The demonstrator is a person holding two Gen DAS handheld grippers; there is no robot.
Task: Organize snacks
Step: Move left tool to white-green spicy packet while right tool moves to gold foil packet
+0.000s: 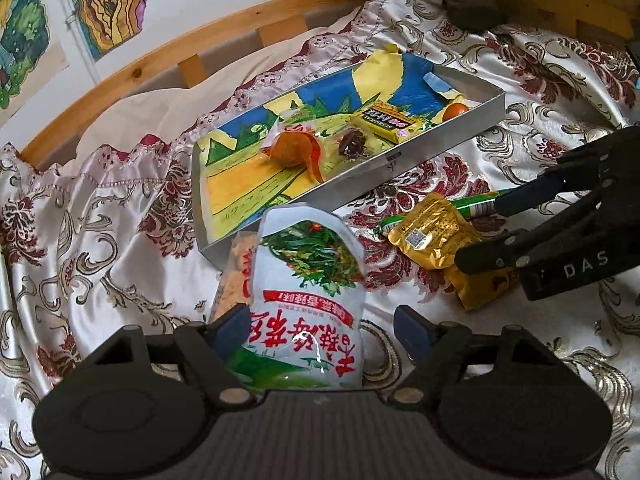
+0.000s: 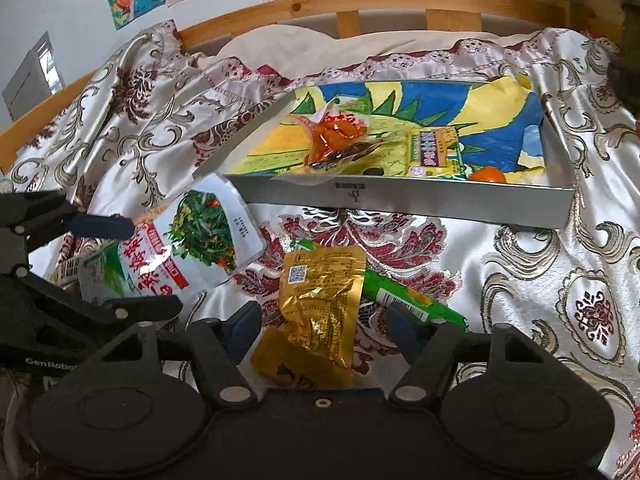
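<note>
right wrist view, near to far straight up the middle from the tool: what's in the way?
Right tool → gold pouch between its open fingers → patterned bedspread → grey tray wall → orange snack packet in the tray → wooden bed rail.

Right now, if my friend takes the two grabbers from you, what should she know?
Left gripper: open around the white vegetable pouch, not squeezing yet.
Right gripper: open around the gold packet; a green stick pack lies under it.
Done: an orange packet, a yellow box and a small orange fruit are in the silver tray.
Left: the pouch, gold packet, green stick and a packet under the pouch stay on the bedspread.
</note>
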